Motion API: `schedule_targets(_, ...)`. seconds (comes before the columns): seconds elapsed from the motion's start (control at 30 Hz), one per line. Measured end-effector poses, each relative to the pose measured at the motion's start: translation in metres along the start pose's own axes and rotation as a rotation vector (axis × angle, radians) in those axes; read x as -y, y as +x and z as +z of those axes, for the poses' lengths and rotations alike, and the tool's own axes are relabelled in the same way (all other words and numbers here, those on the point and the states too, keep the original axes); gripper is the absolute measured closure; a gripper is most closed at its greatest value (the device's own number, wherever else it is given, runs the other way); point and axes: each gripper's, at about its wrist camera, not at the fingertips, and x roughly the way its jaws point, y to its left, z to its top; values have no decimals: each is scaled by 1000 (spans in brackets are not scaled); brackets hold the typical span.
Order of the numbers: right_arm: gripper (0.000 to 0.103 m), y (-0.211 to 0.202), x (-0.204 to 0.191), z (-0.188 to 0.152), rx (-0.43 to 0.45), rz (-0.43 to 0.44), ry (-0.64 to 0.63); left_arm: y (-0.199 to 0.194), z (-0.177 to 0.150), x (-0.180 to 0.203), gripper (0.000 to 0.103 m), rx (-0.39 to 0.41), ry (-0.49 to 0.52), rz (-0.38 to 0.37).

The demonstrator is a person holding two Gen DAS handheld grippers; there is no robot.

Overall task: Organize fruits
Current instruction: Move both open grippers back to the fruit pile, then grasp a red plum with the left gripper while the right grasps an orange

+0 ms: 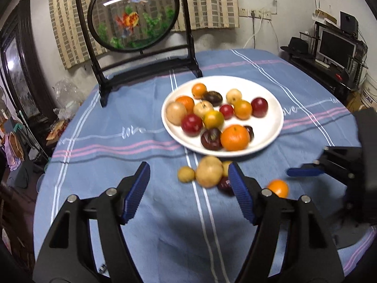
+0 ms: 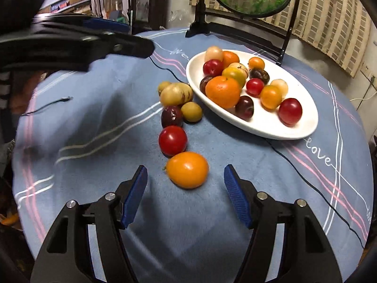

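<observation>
Two tools in frame, neither had hold of anything. Left tool [image 1: 188,192] sat with jaws partly apart over bare blue striped cloth [image 1: 122,155], nothing between the pads. Right tool [image 2: 185,194] was also spread about half-way, empty, with the loose orange fruit [image 2: 187,169] lying on the cloth just ahead of the gap between its fingertips, not touched by either pad.

White plate [image 2: 304,127] sat on the surface beyond the loose fruit, loaded: a large tangerine [image 2: 222,91] at the near rim, red plums, dark purple plums, small orange and pale yellow fruits all bunched together, several touching.

Six fruits were off the plate, on the cloth, in a rough line running from the plate rim toward the right tool: a small tan fruit [image 2: 163,86], a big pale yellow-brown fruit [image 2: 176,93], a greenish-yellow one [image 2: 192,111], a dark purple plum [image 2: 172,116], a red plum [image 2: 172,140], then the orange one nearest the tool. First four were clustered and touching; red plum just beside the dark one.

Left wrist view was motion-blurred; right tool showed at its right edge. Round fish-picture screen on a black stand [image 1: 132,14] stood at the far side of the surface, behind the plate.
</observation>
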Motion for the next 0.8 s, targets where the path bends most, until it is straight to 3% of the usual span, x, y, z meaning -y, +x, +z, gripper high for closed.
schedule_targets(0.1,58,13,-1,0,-40,-11,-8,7,-9,5,33,-35,-11,-12)
schedule_targets(0.37,59,-24,14,-23,3,-48,25,23,-28,41,33,-121,-50,-57)
schedule_targets(0.7,59,-47,30,-46,30,-39,56,56,-32,75,33,-201,-150,49)
schedule_targets(0.73,59,-47,31,-48,33,-35,58,60,-32,76,35,-210,-158,55)
schedule_targets(0.8,59,-47,33,-49,36,-30,65,68,-33,77,51,-223,-174,59)
